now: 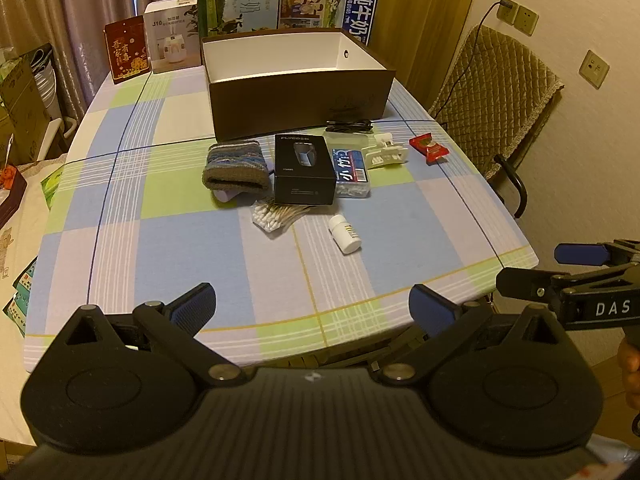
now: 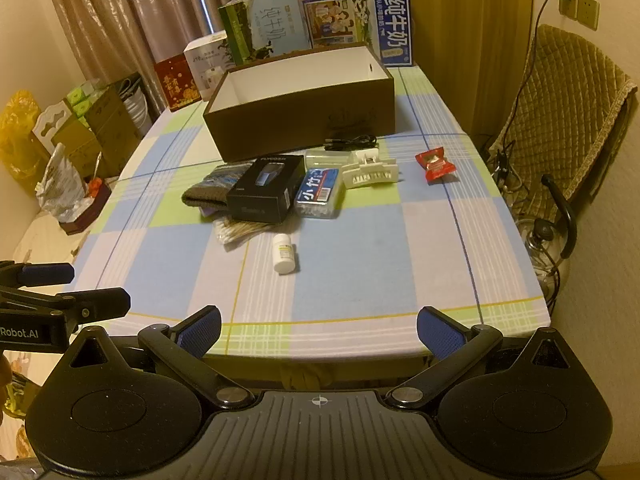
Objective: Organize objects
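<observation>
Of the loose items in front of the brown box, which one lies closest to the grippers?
The small white pill bottle, lying on its side alone, nearer the table's front edge than the cotton swabs and black box behind it.

A table under a checked cloth of blue, green and pale lilac squares (image 2: 360, 240) is standing in dim, warm light against shiny pinkish-brown pleated curtains (image 2: 132, 12), with a narrow strip of window showing between them. A chair draped in a quilted olive-brown cover (image 2: 568, 120) is sitting at the right by a cream wall, where a dark cable is hanging from a beige wall socket (image 2: 568, 2). Brown cardboard cartons (image 2: 92, 128) are crowding the left corner.
</observation>
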`<action>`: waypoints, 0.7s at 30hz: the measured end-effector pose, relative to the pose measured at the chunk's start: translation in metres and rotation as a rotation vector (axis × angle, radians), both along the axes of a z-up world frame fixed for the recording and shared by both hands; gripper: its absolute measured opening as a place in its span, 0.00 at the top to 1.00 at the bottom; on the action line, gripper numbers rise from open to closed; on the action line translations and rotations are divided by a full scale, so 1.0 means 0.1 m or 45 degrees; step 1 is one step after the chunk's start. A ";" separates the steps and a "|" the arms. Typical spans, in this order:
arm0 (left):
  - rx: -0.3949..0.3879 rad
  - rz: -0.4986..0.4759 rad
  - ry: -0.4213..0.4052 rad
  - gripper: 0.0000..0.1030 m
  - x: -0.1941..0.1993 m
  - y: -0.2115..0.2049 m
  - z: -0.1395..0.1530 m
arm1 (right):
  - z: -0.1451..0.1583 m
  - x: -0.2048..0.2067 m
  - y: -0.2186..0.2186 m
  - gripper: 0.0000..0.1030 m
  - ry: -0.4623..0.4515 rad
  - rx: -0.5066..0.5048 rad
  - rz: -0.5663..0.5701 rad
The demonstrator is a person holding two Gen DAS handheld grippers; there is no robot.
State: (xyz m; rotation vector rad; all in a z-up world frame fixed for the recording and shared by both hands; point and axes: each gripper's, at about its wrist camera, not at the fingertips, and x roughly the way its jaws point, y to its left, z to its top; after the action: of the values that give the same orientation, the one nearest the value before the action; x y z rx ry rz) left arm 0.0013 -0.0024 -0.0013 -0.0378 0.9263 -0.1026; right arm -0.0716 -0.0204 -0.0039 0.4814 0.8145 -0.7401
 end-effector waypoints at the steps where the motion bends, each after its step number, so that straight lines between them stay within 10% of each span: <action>1: -0.003 -0.006 0.000 0.01 0.00 0.00 0.00 | 0.00 0.00 0.00 0.02 0.000 0.000 -0.002; 21: -0.014 -0.034 0.001 0.01 -0.01 -0.01 0.00 | 0.00 0.02 0.01 0.02 -0.002 0.002 -0.045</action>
State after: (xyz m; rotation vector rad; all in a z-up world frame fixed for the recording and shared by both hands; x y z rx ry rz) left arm 0.0007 -0.0037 -0.0014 -0.0355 0.9272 -0.1320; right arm -0.0697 -0.0197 -0.0036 0.4990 0.8068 -0.7714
